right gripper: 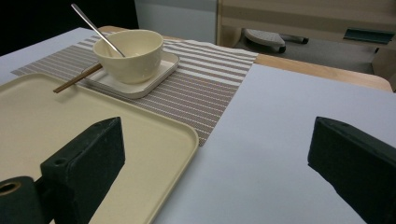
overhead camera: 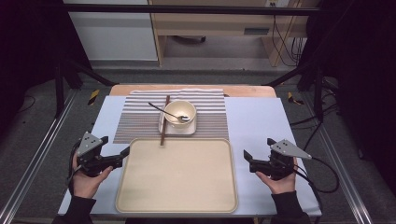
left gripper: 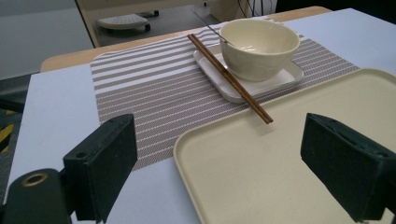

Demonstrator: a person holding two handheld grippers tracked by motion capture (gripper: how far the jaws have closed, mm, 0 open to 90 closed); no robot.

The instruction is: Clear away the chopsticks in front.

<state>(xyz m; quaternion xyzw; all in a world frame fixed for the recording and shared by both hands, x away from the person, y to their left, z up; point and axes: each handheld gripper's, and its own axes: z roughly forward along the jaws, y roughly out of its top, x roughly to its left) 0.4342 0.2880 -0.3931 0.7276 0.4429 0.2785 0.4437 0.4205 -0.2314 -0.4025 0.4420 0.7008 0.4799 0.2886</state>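
High view first: the left claw (overhead camera: 127,151) sits at the left edge of the tray (overhead camera: 177,205), its jaws spread wide, gripping nothing; one jaw tip lies at or just over the tray's near-left rim, though contact cannot be told. The right claw (overhead camera: 246,157) hangs just off the tray's right edge over the pale surface (overhead camera: 254,116), jaws likewise wide apart and empty. Both claws point inward, toward each other across the tray.

The tray is a bare beige rounded rectangle in the middle of the surface's near half, its long axis running left to right.

Beyond it lies a striped placemat (overhead camera: 140,121). On the mat stands a small white square plate (overhead camera: 173,129) carrying a cream bowl (overhead camera: 180,112), with a metal spoon (overhead camera: 161,109) leaning in the bowl, handle toward the far left. A pair of brown chopsticks (overhead camera: 164,121) lies along the plate's left side, running near to far, its near tip just reaching the tray's far rim.
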